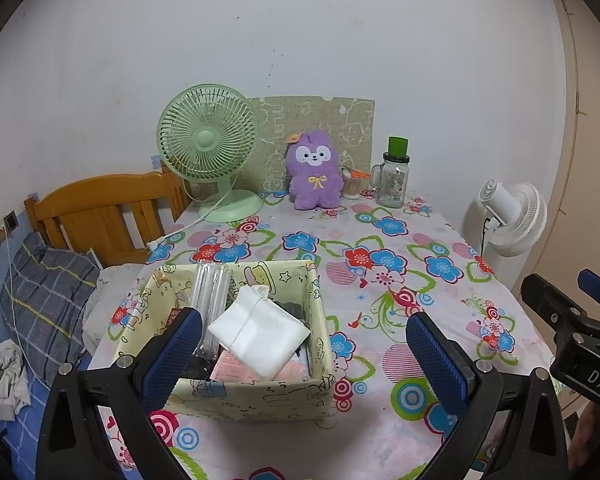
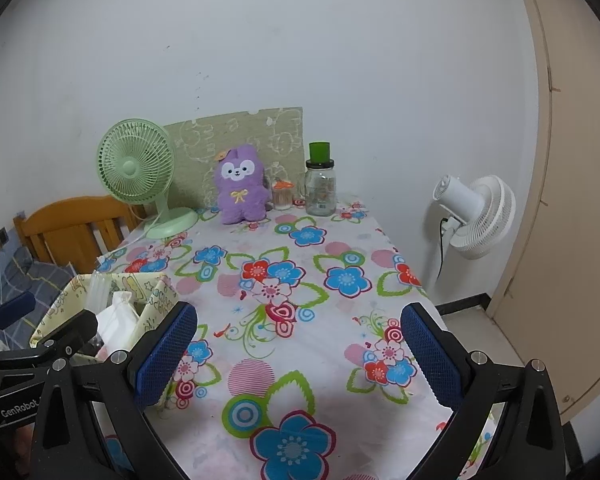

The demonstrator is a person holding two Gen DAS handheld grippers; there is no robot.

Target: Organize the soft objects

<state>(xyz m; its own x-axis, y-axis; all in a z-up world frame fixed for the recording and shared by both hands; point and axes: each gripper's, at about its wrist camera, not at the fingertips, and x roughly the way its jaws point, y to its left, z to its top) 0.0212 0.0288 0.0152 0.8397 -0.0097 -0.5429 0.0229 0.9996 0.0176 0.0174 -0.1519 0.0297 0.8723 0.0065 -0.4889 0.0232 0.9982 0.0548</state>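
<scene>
A purple plush toy (image 1: pixel 313 170) (image 2: pixel 242 184) sits upright at the table's far edge, against a green patterned board. A pale yellow fabric box (image 1: pixel 260 390) (image 2: pixel 156 300) stands near the front left, holding a white drawstring pouch (image 1: pixel 260 332) (image 2: pixel 116 320), clear wrapped sticks and pink packets. My left gripper (image 1: pixel 304 354) hovers open just over the box's front, nothing between its fingers. My right gripper (image 2: pixel 300 354) is open above bare tablecloth to the right of the box, also empty.
A green desk fan (image 1: pixel 210 144) stands left of the plush; a glass jar with a green lid (image 1: pixel 394 178) and a cotton-swab tub (image 1: pixel 354 186) stand to its right. A white floor fan (image 2: pixel 476 216) is beyond the table's right edge. A wooden bed headboard (image 1: pixel 100 208) lies left.
</scene>
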